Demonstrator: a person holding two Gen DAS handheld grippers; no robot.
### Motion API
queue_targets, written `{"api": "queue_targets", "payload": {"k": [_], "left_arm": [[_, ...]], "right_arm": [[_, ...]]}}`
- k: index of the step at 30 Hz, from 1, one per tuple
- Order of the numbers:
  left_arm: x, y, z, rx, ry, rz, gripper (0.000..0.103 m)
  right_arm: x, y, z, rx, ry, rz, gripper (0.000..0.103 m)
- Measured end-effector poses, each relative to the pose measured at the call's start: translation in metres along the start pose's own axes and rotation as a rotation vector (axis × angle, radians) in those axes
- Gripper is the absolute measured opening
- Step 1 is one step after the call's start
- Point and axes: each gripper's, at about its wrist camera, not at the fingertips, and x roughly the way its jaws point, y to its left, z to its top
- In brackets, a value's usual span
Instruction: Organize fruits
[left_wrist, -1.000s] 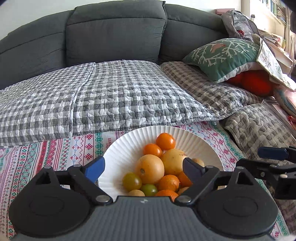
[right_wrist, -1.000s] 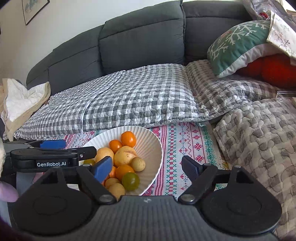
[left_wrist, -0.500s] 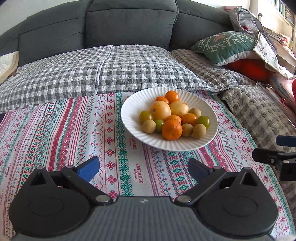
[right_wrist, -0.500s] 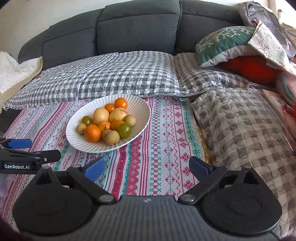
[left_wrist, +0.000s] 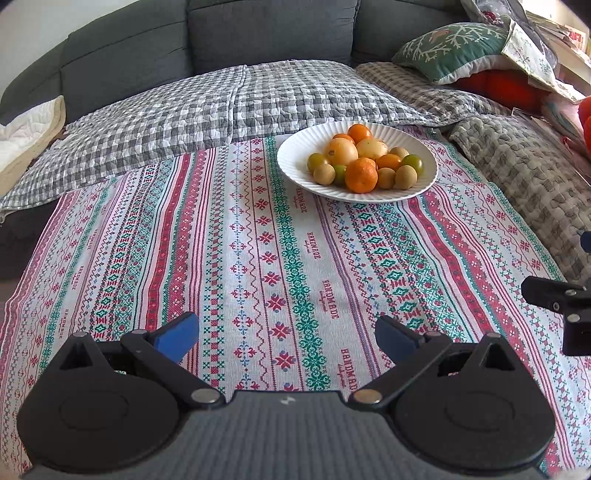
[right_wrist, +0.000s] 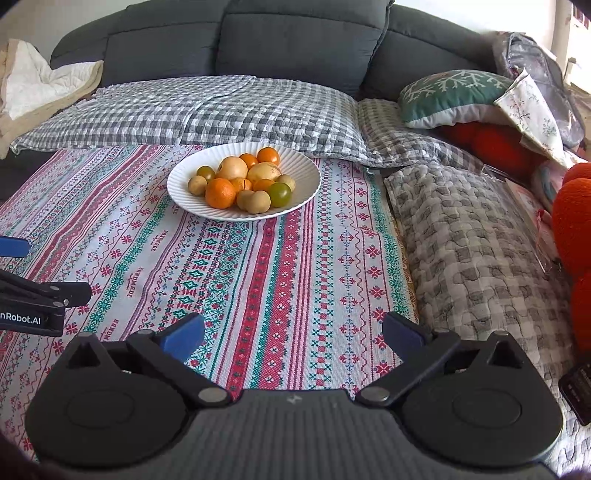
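While a dark grey sofa (left_wrist: 273, 33) fills the top of both views, its seat lies under a grey checked quilt (left_wrist: 229, 99). Below that, a patterned cloth (left_wrist: 280, 266) in red, green and white stripes spreads across the middle of each frame. At the upper right a green cushion with a white snowflake design (right_wrist: 454, 96) rests on something orange.

On the far part of the cloth, near the quilt's edge, sits a white ribbed plate (left_wrist: 291, 158) heaped with fruits (left_wrist: 364, 160): oranges, pale yellow round ones, small green ones and small tan ones. In the left wrist view the plate lies in the upper right of centre; in the right wrist view (right_wrist: 306, 184) it lies upper left of centre.

Low in the left wrist frame, the left gripper (left_wrist: 286, 338) hangs over bare cloth, well apart from the plate, its blue-tipped fingers spread wide and holding nothing. Likewise, the right gripper (right_wrist: 293, 334) sits at the bottom of its own frame, fingers spread and empty, also well short of the plate. Each gripper shows at the side edge of the other's view.
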Motion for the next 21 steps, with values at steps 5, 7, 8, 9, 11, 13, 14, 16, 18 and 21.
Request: {"api": "queue_targets", "payload": {"k": [5, 7, 8, 9, 11, 13, 14, 16, 18, 21], "left_arm": [[-0.011, -0.003, 0.002, -0.02, -0.015, -0.018, 0.094], [-0.014, -0.005, 0.002, -0.022, -0.02, -0.018, 0.094], [-0.015, -0.005, 0.002, -0.024, -0.021, -0.017, 0.094], [-0.017, -0.006, 0.001, -0.026, -0.027, -0.015, 0.094], [-0.018, -0.007, -0.001, -0.03, -0.037, 0.019, 0.094], [-0.016, -0.007, -0.001, -0.028, -0.034, 0.039, 0.094], [-0.015, -0.007, -0.001, -0.035, -0.027, 0.046, 0.094], [-0.013, -0.005, -0.001, -0.051, -0.011, 0.048, 0.094], [-0.012, -0.005, -0.002, -0.052, -0.003, 0.047, 0.094], [-0.012, -0.007, -0.005, -0.045, -0.006, 0.069, 0.094]], "right_arm": [[-0.007, 0.014, 0.002, -0.015, -0.03, -0.011, 0.103], [-0.007, 0.017, 0.003, -0.016, -0.04, 0.007, 0.103], [-0.006, 0.018, 0.004, -0.019, -0.039, 0.015, 0.103], [-0.005, 0.019, 0.004, -0.021, -0.037, 0.015, 0.103], [-0.002, 0.022, 0.003, -0.027, -0.031, 0.008, 0.103], [0.0, 0.024, 0.002, -0.028, -0.018, 0.01, 0.103], [0.0, 0.025, 0.001, -0.025, -0.012, 0.015, 0.103], [0.002, 0.026, 0.0, -0.009, 0.001, 0.024, 0.103], [0.001, 0.028, -0.001, 0.0, -0.002, 0.02, 0.103], [0.002, 0.031, -0.004, -0.01, -0.018, -0.001, 0.103]]}}
